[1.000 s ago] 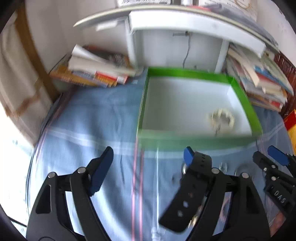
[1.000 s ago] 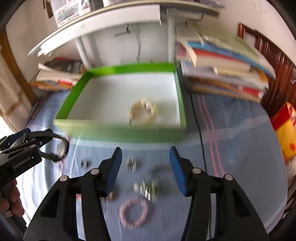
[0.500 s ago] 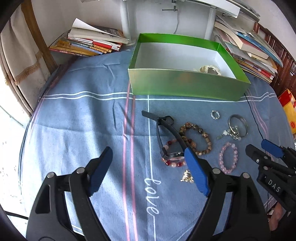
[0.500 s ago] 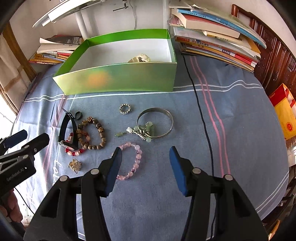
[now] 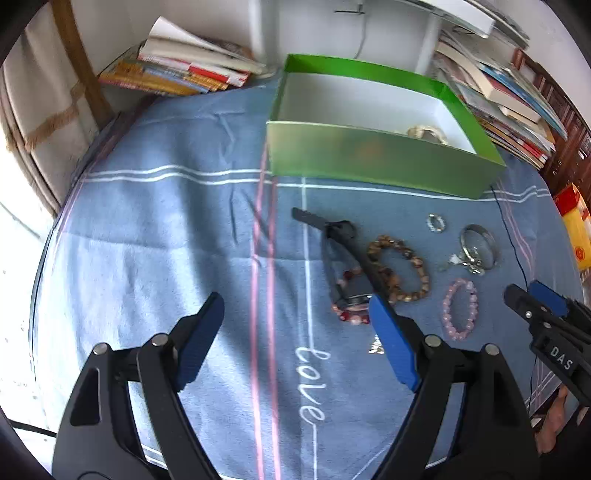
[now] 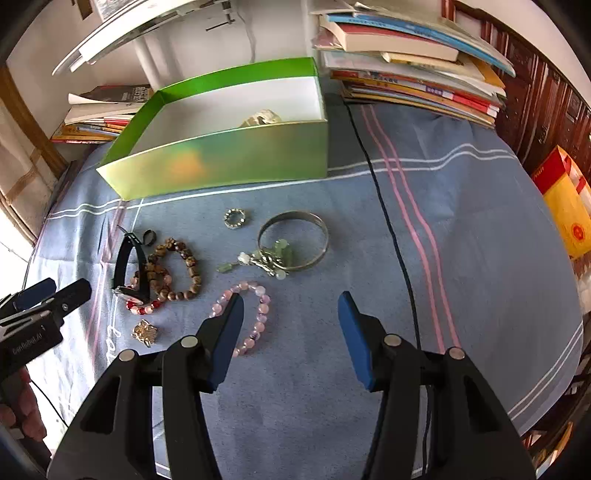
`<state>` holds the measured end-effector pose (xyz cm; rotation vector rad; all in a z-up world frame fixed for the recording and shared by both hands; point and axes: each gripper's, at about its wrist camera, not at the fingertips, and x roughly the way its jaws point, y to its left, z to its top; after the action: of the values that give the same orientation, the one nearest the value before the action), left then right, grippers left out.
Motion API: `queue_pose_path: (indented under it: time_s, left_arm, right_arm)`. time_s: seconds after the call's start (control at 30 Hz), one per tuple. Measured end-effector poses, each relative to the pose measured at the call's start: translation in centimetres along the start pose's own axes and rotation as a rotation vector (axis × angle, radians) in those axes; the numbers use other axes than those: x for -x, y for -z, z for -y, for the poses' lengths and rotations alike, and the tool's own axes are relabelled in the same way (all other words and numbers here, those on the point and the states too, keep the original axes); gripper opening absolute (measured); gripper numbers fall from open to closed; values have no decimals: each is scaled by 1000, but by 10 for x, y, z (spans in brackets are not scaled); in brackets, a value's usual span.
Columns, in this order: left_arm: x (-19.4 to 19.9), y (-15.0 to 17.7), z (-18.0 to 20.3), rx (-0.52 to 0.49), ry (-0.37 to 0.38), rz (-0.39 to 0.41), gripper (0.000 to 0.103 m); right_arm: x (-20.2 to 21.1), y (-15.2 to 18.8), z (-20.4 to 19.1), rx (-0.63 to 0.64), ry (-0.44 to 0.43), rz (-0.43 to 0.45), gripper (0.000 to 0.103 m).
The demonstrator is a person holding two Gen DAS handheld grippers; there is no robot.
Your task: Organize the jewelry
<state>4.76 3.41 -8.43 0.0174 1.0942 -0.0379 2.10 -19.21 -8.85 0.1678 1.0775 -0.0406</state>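
A green box (image 5: 384, 162) (image 6: 221, 155) stands on the blue cloth and holds a pale bracelet (image 5: 426, 132) (image 6: 260, 118). In front of it lie a black watch (image 5: 345, 258) (image 6: 127, 264), a brown bead bracelet (image 5: 400, 267) (image 6: 177, 269), a red bead bracelet (image 6: 142, 304), a pink bead bracelet (image 5: 460, 308) (image 6: 242, 317), a silver bangle with charms (image 5: 476, 245) (image 6: 295, 243), a small ring (image 5: 436, 222) (image 6: 235, 218) and a gold brooch (image 6: 144, 332). My left gripper (image 5: 295, 332) is open and empty, left of the jewelry. My right gripper (image 6: 291, 328) is open and empty, just right of the pink bracelet.
Stacks of books stand behind the box at left (image 5: 184, 66) and right (image 6: 413, 62). A white shelf unit (image 6: 147, 26) is at the back. A black cable (image 6: 391, 236) runs across the cloth at right. A yellow box (image 6: 565, 210) is at the far right.
Both grippers have pulled back from the box to above the cloth. One second ago the left gripper held the black watch; the watch now lies on the cloth among the bracelets.
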Motion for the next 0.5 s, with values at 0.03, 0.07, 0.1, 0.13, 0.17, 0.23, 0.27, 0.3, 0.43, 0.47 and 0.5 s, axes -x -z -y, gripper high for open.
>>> queue_pose_path:
  time_s: [0.03,0.07,0.1,0.13,0.17,0.23,0.27,0.3,0.43,0.47,0.5]
  left_arm:
    - [-2,0,-3,12,1,-5,80]
    - [-4,-1,-6,22,3,-10,80]
    - [-5,-1,-7,29,6,-15,80]
    - [-7,-2,-8,33,9,-21,80]
    - [-8,-2,-8,35,11,-25,80]
    - [-10,-1,-6,33,19,-34,80]
    - [-11,-2,-5,30,25,-37,80]
    - [-11,-2,-4,26,30,-38,80]
    - [-12,-2,5,4,49,-41,80]
    - [-13,-1,8,-5,56,-44,80]
    - [-14,0,11,-14,60,-46,80]
  right_arm:
    - [-1,1,1,-6,1,-2,53]
    - [-2,1,2,-9,2,-4,53]
    - [-2,2,3,-11,2,-7,53]
    - [-3,2,3,-12,2,-10,53]
    - [-4,2,4,-13,2,-13,53]
    - [-5,2,3,-11,1,-16,53]
    - [-6,2,3,-9,1,-16,53]
    - [-7,1,2,-8,0,-17,53]
    - [-11,1,0,5,-4,-29,53]
    - [-12,1,-2,10,-7,-32,53]
    - [-13,1,-3,15,-8,-35,53]
